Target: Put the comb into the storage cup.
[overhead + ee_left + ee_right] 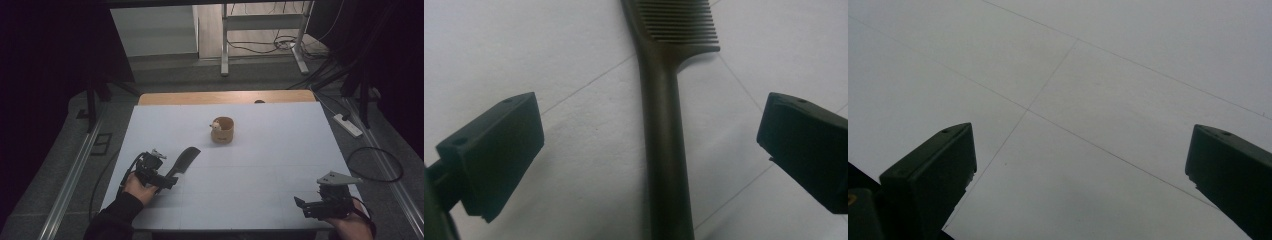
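High view first: a white sheet covers the bench (260, 165), and the black comb (183, 161) serves as the landmark, lying flat on that sheet toward its near left part. Its toothed end points up and away from the person, its handle slants back down toward the left gripper (159, 181). That gripper sits right at the handle's near end, held in a hand with a dark sleeve. Beyond the comb, farther from the person and a little to the right, stands a small round wooden cup (223, 130) with a pale little object on its rim. Well apart from the comb, at the near right corner of the sheet, the right gripper (306, 206) hovers low, a grey three-cornered plate on top.

Left gripper view: the comb (666, 130) runs up the middle, handle at the bottom, teeth at the top. The left gripper (651, 145) has its jaws spread wide, one on each side of the handle, neither touching it.

Right gripper view: the right gripper (1083, 170) is also spread wide, with bare white sheet and thin crossing lines between its jaws.
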`<state>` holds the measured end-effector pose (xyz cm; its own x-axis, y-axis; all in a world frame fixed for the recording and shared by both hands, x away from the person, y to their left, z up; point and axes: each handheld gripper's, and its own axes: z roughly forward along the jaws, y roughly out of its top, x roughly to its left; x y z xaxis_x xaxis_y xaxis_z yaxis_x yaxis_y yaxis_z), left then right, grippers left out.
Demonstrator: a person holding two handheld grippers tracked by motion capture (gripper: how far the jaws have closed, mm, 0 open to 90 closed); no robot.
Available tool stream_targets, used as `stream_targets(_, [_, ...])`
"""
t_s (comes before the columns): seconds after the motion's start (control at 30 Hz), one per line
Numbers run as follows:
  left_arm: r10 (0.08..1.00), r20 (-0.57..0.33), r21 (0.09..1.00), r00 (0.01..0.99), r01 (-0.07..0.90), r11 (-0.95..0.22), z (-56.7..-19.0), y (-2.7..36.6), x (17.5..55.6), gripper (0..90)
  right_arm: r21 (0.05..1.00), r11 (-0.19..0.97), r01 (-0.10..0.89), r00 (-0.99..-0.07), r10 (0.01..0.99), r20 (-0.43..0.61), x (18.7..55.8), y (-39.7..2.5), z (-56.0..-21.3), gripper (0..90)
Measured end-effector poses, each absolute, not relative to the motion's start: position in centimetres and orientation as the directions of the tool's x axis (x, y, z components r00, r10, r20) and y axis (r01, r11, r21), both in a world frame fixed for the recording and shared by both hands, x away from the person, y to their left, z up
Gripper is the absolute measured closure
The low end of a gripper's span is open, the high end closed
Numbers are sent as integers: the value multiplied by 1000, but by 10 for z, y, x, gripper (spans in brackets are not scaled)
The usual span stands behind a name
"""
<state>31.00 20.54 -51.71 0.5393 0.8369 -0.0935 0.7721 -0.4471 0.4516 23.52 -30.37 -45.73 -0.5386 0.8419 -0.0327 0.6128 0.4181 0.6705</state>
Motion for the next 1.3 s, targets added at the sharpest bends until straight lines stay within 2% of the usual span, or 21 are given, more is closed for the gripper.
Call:
stream_targets(0.3, [834, -48, 379, 550, 783, -494, -531, 196, 320, 0, 669, 420, 613, -539, 841, -34, 235, -303, -457, 0])
stream_targets(0.7, [849, -46, 361, 526, 802, -477, -529, 192, 320, 11, 668, 425, 611, -542, 840, -39, 235, -303, -457, 0])
stream_targets(0.97, [854, -49, 365, 518, 805, -467, -521, 190, 316, 252, 667, 428, 610, -543, 839, -41, 235, -302, -458, 0])
stream_targets(1.13, [854, -50, 378, 518, 801, -464, -518, 190, 314, 492, 666, 429, 611, -544, 838, -41, 235, -302, -458, 0])
stream_targets(1.23, [853, -45, 383, 520, 797, -466, -517, 188, 313, 700, 665, 430, 611, -545, 838, -41, 235, -302, -458, 0])
stream_targets(1.3, [854, -51, 377, 517, 802, -463, -516, 189, 313, 718, 665, 430, 611, -545, 838, -41, 235, -302, -458, 0])
